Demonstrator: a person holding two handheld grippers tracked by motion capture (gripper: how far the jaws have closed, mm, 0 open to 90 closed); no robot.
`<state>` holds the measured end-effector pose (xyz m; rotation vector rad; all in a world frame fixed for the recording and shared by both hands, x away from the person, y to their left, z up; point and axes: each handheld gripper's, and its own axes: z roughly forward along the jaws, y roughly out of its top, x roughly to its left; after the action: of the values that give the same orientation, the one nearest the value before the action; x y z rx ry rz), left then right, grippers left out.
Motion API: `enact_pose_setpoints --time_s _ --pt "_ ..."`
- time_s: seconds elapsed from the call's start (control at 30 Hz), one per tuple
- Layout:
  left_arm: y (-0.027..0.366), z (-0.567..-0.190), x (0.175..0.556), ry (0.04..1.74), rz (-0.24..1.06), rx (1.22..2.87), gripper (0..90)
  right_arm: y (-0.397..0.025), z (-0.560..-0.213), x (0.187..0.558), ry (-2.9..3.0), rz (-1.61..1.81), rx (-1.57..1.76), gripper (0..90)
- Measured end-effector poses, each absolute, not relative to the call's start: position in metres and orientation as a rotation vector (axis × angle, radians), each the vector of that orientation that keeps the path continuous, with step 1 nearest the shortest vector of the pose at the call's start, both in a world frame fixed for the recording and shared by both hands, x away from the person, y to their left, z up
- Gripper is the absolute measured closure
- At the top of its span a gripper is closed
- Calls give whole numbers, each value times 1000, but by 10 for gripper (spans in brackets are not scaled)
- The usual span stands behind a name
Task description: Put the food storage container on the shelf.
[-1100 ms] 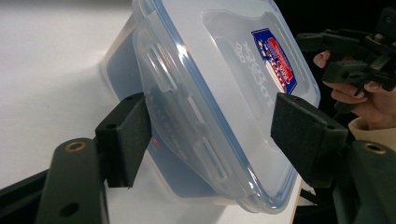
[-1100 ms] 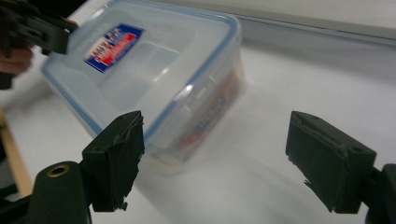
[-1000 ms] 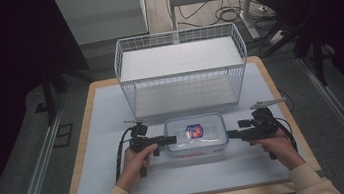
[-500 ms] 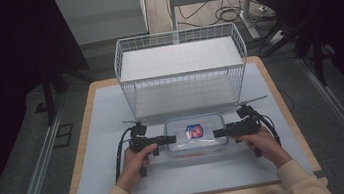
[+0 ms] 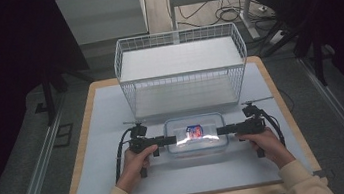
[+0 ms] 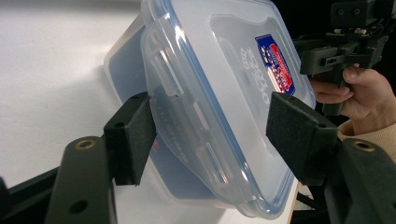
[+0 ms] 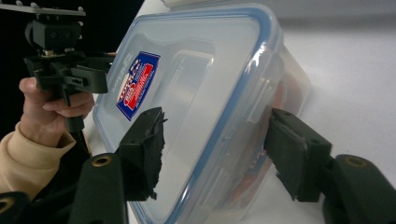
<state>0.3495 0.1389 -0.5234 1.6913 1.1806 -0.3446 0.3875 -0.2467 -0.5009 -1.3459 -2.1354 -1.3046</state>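
Note:
A clear plastic container with a blue-rimmed lid and a red and blue label lies flat on the white mat, near the front. My left gripper is at its left end and my right gripper at its right end. In the left gripper view the left gripper is open, its jaws straddling the end latch of the container. In the right gripper view the right gripper is open the same way around the other end of the container.
A white wire basket stands just behind the container, taking up the back middle of the mat. Bare mat lies to the left, right and front. Beyond the wooden table edges the floor is dark, with rails and cables.
My right gripper has moved left, from clear of the container to its right end, with its jaws now around the end. The left gripper and the container have stayed put.

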Motion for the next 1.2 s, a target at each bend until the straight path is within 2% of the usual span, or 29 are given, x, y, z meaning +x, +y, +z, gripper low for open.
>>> enact_pose_setpoints --time_s 0.3,0.77,1.2 --pt "139 -516 336 1139 -279 1709 394 -249 -493 371 -2195 -1365 -1311 448" --pt "145 -517 326 1101 -276 1683 474 -252 -489 358 -2249 -1407 -1267 495" --pt "142 -513 315 1108 -228 1690 478 -252 -488 351 -2211 -1431 -1306 522"
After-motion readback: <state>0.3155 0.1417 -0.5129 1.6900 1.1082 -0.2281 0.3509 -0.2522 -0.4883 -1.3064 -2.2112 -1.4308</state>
